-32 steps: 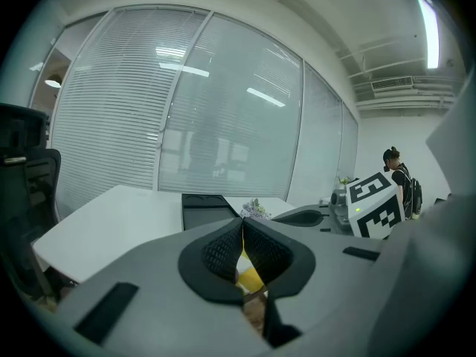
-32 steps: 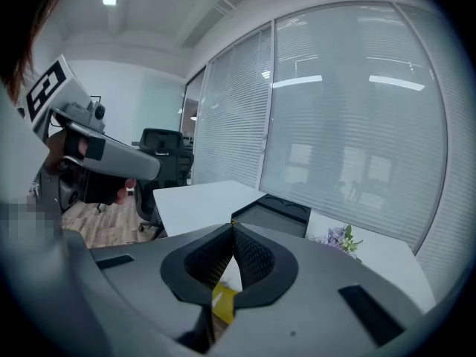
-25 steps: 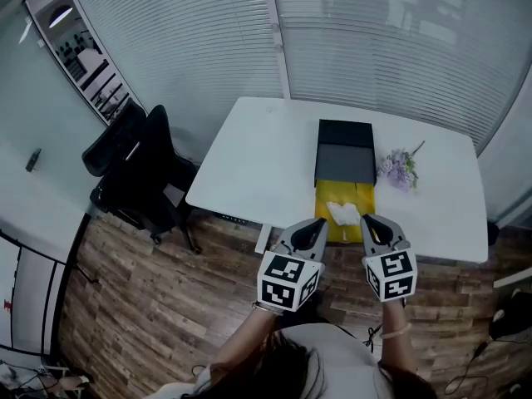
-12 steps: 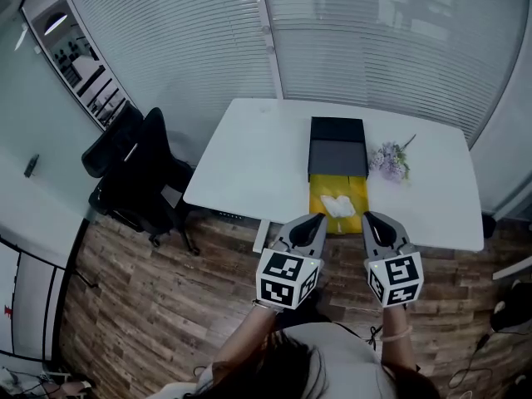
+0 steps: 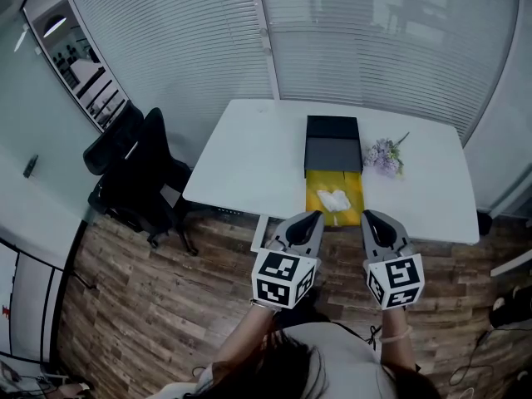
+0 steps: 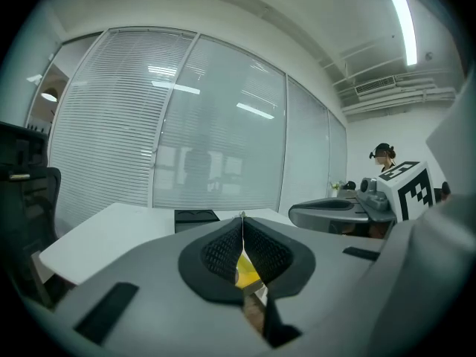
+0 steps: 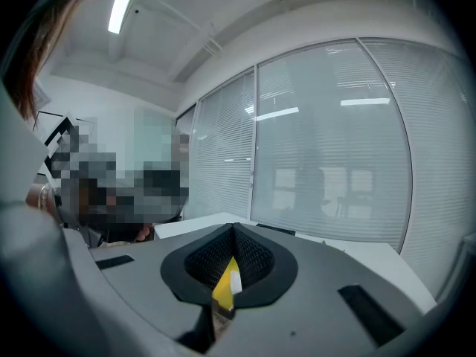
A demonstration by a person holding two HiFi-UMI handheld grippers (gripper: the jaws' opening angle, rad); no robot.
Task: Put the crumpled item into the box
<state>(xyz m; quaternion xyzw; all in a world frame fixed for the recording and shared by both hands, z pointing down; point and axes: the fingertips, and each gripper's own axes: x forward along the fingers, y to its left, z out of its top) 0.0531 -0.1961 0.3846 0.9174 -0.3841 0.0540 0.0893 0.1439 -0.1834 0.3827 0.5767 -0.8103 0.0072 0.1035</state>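
A white crumpled item (image 5: pixel 334 199) lies on a yellow sheet (image 5: pixel 314 204) at the near edge of the white table (image 5: pixel 249 156). Just behind the sheet sits an open dark box (image 5: pixel 333 146). My left gripper (image 5: pixel 313 219) and right gripper (image 5: pixel 366 219) are held side by side in front of the table, short of the sheet, each shut with nothing between the jaws. In the left gripper view the closed jaw tips (image 6: pixel 242 218) point at the dark box (image 6: pixel 196 216). A sliver of yellow sheet (image 7: pixel 224 277) shows below the tips in the right gripper view.
A sprig of purple flowers (image 5: pixel 385 156) lies right of the box. A black office chair (image 5: pixel 137 169) stands left of the table on the wooden floor. Blinds and glass walls run behind the table.
The view has shifted a little; table, box and sheet sit slightly higher and further left in the picture. Both grippers stay shut in front of the table edge.
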